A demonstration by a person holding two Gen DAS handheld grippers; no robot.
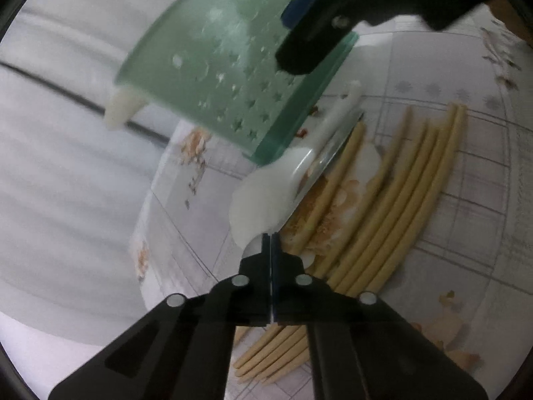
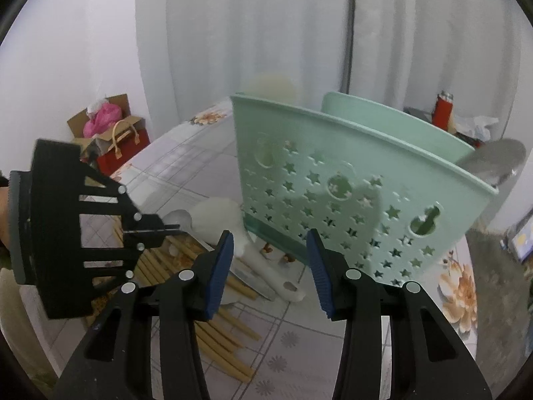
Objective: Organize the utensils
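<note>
A pile of bamboo chopsticks (image 1: pixel 393 206) lies on the counter (image 2: pixel 186 163), which wears a tiled, flower-printed cloth. Across the pile rest a white spoon (image 1: pixel 263 196) and a white-handled knife (image 1: pixel 336 153), its handle (image 2: pixel 266 266) pointing out from under the green caddy (image 2: pixel 349 193). The caddy, pierced with star and moon holes, stands just beyond the utensils; a grey ladle (image 2: pixel 496 160) leans inside it at the right.

The left hand-held gripper (image 1: pixel 270 236) has its fingers pressed flat together, tips touching the edge of the spoon's bowl; whether anything is pinched between them cannot be told. The right hand-held gripper (image 2: pixel 269 253) stands spread, nothing between its blue pads (image 2: pixel 220 266), poised in front of the caddy's lower wall and above the knife handle.

Behind hang pale curtains (image 2: pixel 250 33); a red bag (image 2: pixel 123 153) and a cardboard box (image 2: pixel 106 116) sit beyond the counter.
</note>
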